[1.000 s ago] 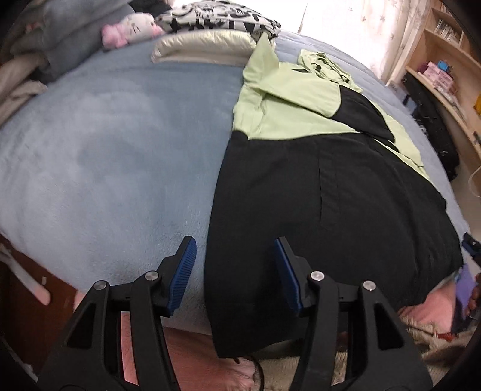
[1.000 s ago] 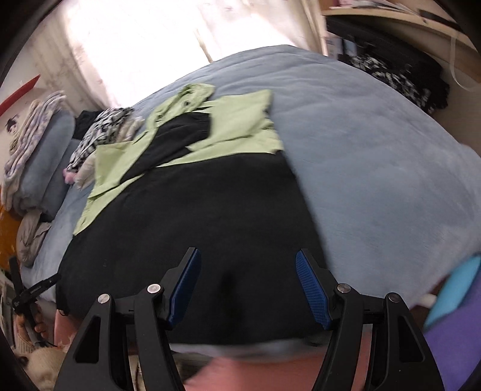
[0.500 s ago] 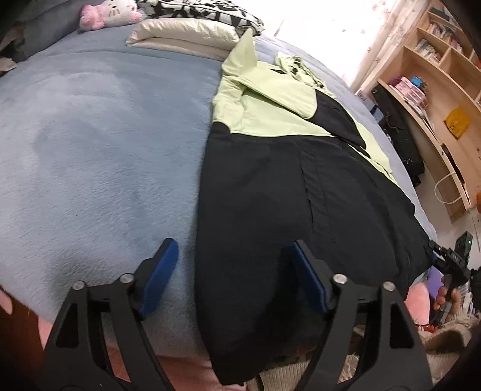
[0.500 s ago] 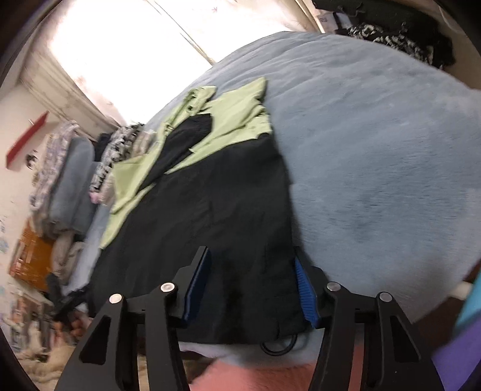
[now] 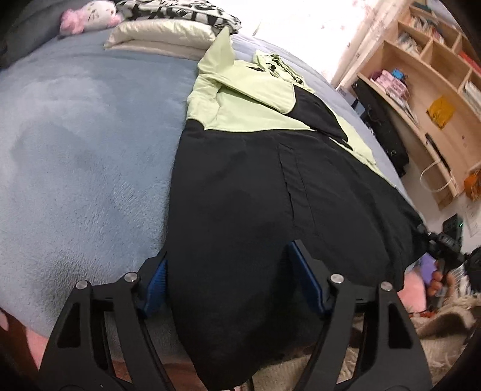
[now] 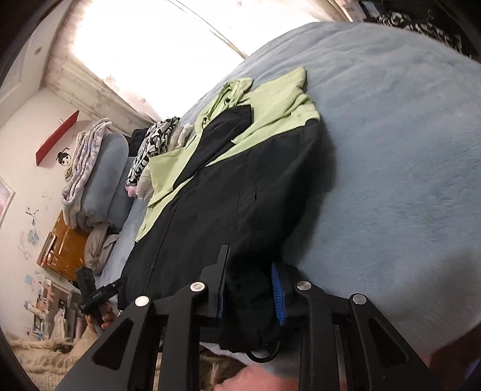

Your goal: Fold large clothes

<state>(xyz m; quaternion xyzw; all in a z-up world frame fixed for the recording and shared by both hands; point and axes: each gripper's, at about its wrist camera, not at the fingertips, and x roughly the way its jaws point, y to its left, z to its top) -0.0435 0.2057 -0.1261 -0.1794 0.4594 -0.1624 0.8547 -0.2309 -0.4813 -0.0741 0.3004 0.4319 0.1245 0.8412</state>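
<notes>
A large black and light-green jacket [image 5: 264, 186] lies spread on a blue fleece bed [image 5: 84, 144], its hem hanging over the near edge. My left gripper [image 5: 228, 279] is open, with its fingers either side of the hem's left corner. In the right wrist view the jacket [image 6: 228, 192] runs away from me, and my right gripper [image 6: 249, 288] has its jaws partly closed around the hem's right corner, with a bunch of black cloth between the pads. The right gripper also shows in the left wrist view [image 5: 442, 240] at the far hem corner.
Pillows and a plush toy [image 5: 90, 18] lie at the head of the bed. A wooden shelf unit [image 5: 427, 78] stands to the right. Folded bedding [image 6: 96, 168] is stacked beside the bed. A shaggy rug [image 6: 36, 349] covers the floor.
Both grippers moved forward onto the jacket's hem. The right jaws have narrowed around the hem cloth. The left fingers now straddle the hem's left corner.
</notes>
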